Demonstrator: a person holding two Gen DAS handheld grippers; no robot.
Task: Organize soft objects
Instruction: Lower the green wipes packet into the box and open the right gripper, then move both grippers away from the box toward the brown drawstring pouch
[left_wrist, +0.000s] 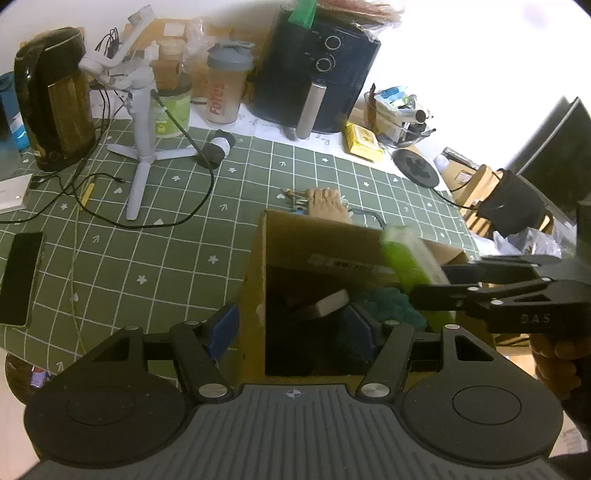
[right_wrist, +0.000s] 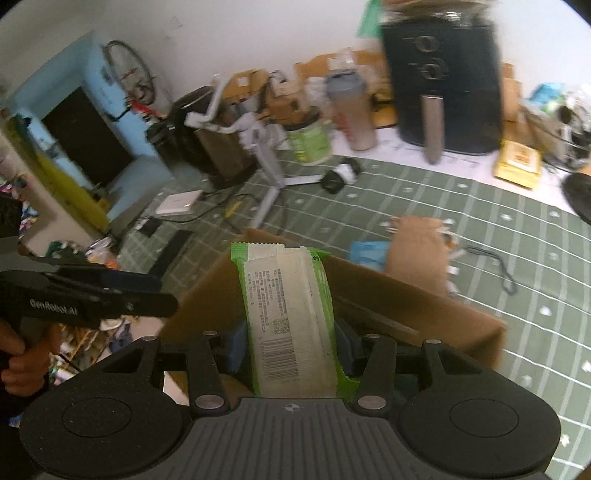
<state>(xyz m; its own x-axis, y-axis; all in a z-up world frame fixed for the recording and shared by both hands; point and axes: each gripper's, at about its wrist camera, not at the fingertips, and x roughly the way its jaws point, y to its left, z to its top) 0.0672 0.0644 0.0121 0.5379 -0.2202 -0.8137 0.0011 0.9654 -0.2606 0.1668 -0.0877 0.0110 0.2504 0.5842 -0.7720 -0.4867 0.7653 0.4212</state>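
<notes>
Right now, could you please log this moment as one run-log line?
right gripper: shut on green packet | over cardboard box | left gripper: open, straddling box wall

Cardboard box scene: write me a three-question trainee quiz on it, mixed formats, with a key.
1. True or false: the right gripper holds the green-and-white packet.
2. The left gripper straddles which part of the cardboard box? A) a side wall B) the base C) nothing
3. Fill in: the teal fluffy item lies ____ the box.

Key: 1 true; 2 A; 3 inside.
</notes>
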